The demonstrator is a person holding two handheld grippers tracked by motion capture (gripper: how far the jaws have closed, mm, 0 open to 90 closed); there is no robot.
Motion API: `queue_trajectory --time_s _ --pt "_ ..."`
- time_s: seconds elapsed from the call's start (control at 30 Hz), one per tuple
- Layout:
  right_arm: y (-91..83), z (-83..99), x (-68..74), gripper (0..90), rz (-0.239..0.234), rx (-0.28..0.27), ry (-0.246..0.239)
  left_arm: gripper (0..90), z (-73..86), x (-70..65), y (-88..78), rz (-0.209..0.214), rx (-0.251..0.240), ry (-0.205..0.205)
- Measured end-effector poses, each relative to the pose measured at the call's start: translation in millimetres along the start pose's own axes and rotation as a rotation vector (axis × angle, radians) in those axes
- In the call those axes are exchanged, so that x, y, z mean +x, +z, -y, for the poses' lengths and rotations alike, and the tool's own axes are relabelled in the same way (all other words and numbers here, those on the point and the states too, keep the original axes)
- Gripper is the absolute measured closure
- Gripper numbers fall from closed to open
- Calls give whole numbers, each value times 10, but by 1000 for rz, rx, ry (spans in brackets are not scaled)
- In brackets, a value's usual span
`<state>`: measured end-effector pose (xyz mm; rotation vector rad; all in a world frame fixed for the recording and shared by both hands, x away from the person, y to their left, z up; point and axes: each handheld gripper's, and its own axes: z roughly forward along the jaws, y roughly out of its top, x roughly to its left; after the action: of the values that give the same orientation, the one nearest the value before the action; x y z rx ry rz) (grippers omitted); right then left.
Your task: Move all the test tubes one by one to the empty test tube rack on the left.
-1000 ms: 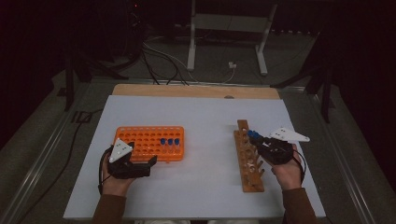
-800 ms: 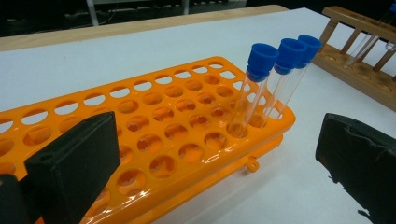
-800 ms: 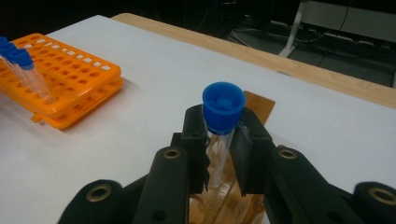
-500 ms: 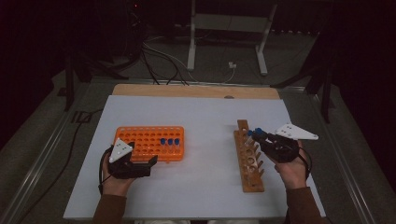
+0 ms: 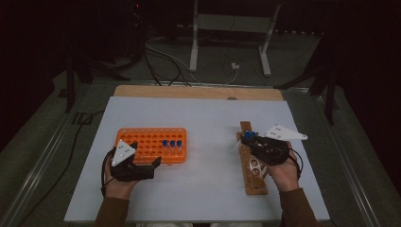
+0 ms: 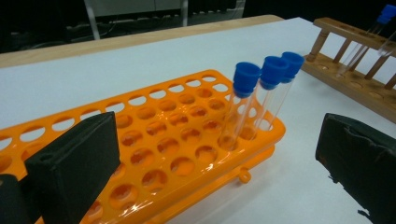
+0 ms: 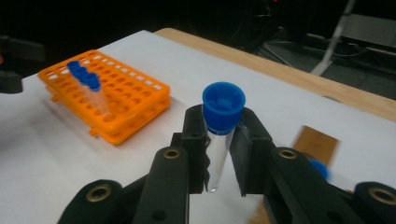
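Since the right gripper [image 7: 219,154] is already clamped on a blue-capped test tube [image 7: 218,140], I'll just say how this thing feels to work with from my end. In the right gripper view the pads pinch the clear tube right under its blue cap [image 7: 223,107], tube upright, bottom end hanging free over the white table [image 5: 203,118]. In the high view that puts it above the far end of the wooden rack [image 5: 253,163] on the right side, well apart from the orange rack [image 5: 142,139].

My read: it's light, stiff and thin-walled, clear glass or plastic, I can't tell which, so I'd treat it as breakable. The wall looks smooth and slippery, and a hard squeeze could crack it or squirt it out sideways. Just below the cap seems the best spot to grab, since the cap's lip acts as a stop if it slides down. Grabbing lower would make it swing less, but then the jaws get in the way of the rack holes.

Left gripper [image 5: 142,165] is wide open with nothing in it, parked at the near edge of the orange rack, where three more capped tubes [image 6: 261,100] stand side by side
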<state>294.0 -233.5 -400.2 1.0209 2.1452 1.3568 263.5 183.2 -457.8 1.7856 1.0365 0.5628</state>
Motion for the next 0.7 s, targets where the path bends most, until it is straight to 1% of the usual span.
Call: queue_trajectory --time_s 0.2,0.33,0.37,0.5,0.57,0.7 --pt "167 -46 177 769 -47 10 -23 7 -63 -64 -18 2 -27 19" --pt "261 -88 287 769 -83 7 -30 7 -108 -101 -23 9 -40 33" --pt "285 -99 317 769 -89 8 -33 7 -118 -114 -19 11 -46 31" --pt "372 -138 429 769 -117 13 -50 7 -157 -164 -19 22 -56 45" --pt "407 -154 481 769 -130 16 -57 7 -179 -197 -19 22 -59 61" --pt "465 -175 571 769 -169 18 -56 20 -217 -281 -18 30 -75 98"
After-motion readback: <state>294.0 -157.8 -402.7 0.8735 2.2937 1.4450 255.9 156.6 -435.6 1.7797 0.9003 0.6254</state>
